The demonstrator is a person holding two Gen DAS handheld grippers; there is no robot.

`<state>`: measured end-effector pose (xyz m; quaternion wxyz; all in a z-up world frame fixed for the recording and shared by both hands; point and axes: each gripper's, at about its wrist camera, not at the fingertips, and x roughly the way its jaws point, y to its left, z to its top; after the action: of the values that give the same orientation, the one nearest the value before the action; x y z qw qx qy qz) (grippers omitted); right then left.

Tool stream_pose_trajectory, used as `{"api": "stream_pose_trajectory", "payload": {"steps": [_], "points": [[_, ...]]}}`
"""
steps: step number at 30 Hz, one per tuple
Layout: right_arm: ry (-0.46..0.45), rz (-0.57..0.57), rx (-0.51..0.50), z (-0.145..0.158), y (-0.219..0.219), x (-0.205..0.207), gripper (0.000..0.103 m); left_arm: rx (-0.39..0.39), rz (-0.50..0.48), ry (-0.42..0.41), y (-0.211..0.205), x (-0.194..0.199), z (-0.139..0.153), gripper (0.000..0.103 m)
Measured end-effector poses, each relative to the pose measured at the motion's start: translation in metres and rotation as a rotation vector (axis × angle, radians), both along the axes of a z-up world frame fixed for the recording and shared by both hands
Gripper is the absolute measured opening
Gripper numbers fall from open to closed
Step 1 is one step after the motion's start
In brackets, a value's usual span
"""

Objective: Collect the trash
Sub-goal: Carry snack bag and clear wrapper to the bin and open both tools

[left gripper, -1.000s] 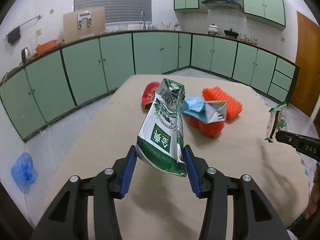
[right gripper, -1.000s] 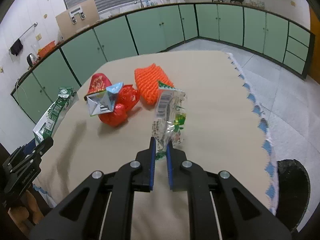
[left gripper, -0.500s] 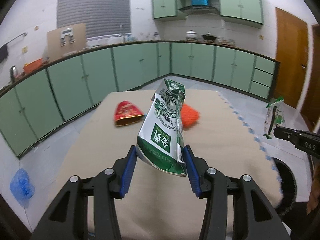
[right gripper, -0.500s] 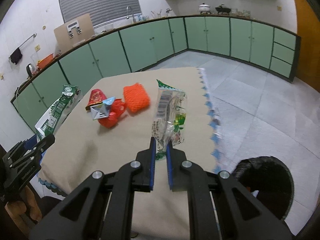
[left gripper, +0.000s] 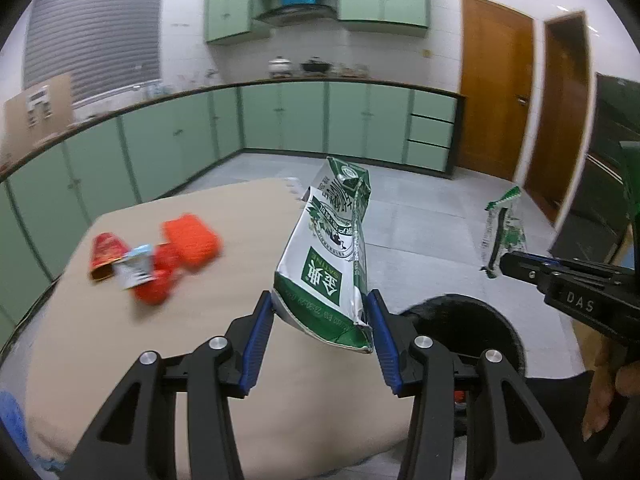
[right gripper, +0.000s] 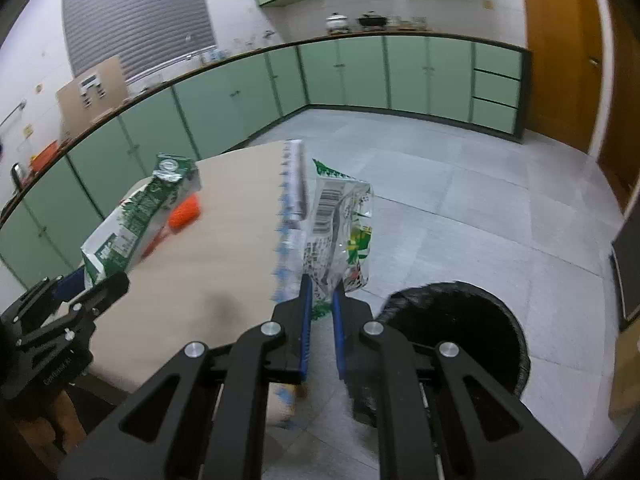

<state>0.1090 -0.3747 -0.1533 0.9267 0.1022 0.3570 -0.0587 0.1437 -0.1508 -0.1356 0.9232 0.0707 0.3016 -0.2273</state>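
My left gripper [left gripper: 322,312] is shut on a crumpled green-and-white milk carton [left gripper: 328,256], held up over the right end of the beige table [left gripper: 140,344]. That carton [right gripper: 136,220] shows at the left in the right wrist view. My right gripper [right gripper: 320,296] is shut on a clear plastic snack wrapper [right gripper: 340,232] with a barcode and green print, just past the table's edge. A black-lined trash bin [right gripper: 460,328] stands on the floor below and to the right of it. The wrapper [left gripper: 502,232] also hangs from the right gripper in the left wrist view.
Red and orange wrappers, an orange net [left gripper: 192,240] and a blue-white carton piece [left gripper: 134,266] lie on the table's far left part. The trash bin [left gripper: 460,312] sits beside the table's right end. Green cabinets line the walls; wooden doors [left gripper: 492,100] stand at right.
Both grippers swung to the right with their loads, from over the table's middle to its right end. The trash bin has come into view below them; the leftover trash slid left.
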Motion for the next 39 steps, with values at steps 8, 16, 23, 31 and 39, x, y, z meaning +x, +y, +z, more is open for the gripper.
{"api": "stream_pose_trajectory", "payload": {"steps": [8,16,23,31,39], "points": [[0.034,-0.120,0.005,-0.027,-0.065,-0.028,0.009,0.012,-0.144,0.032,-0.079,0.001,-0.017,0.047],[0.129,-0.204,0.027,-0.083,-0.118,-0.039,0.009,0.067,-0.247,0.108,-0.143,0.001,-0.061,0.047],[0.177,-0.241,0.050,-0.114,-0.143,-0.031,0.009,0.113,-0.295,0.181,-0.183,0.009,-0.098,0.047],[0.257,-0.273,0.054,-0.144,-0.163,-0.018,0.022,0.166,-0.300,0.238,-0.209,0.017,-0.128,0.048],[0.261,-0.278,0.052,-0.149,-0.166,-0.023,0.026,0.176,-0.308,0.248,-0.218,0.018,-0.140,0.048]]}}
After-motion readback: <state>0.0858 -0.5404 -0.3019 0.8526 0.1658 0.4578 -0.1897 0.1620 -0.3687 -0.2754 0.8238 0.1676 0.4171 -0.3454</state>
